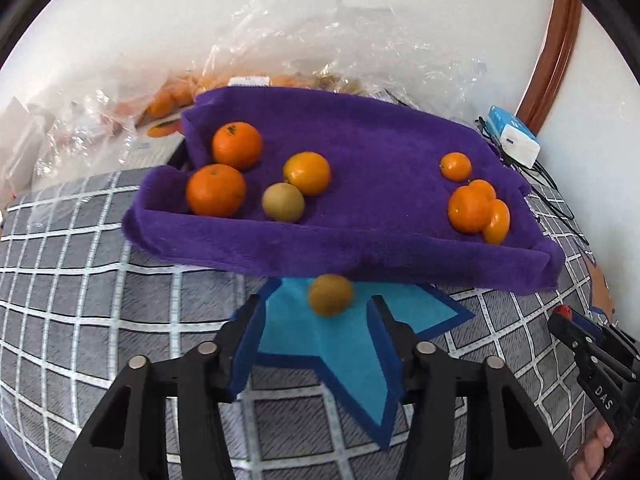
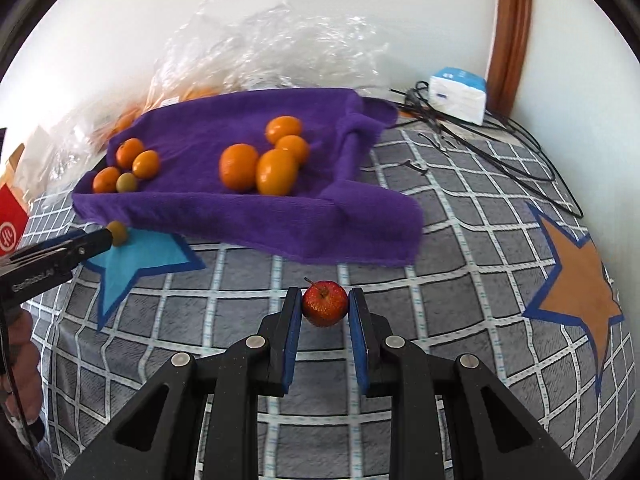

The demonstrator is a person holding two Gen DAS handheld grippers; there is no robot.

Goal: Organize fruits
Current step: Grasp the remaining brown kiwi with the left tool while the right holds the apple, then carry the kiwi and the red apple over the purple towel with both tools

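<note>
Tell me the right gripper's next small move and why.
Probably close on the red fruit: it sits between the open jaws of the right gripper, with small gaps showing on both sides, on the checked cloth in front of the purple towel holding the other fruit.

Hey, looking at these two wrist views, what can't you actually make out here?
- Left wrist view: fruit between the left gripper fingers is blurred; contact unclear.
- Both views: crinkled plastic bag obscures the oranges inside.
- Right wrist view: red box cut by the left edge.
</note>
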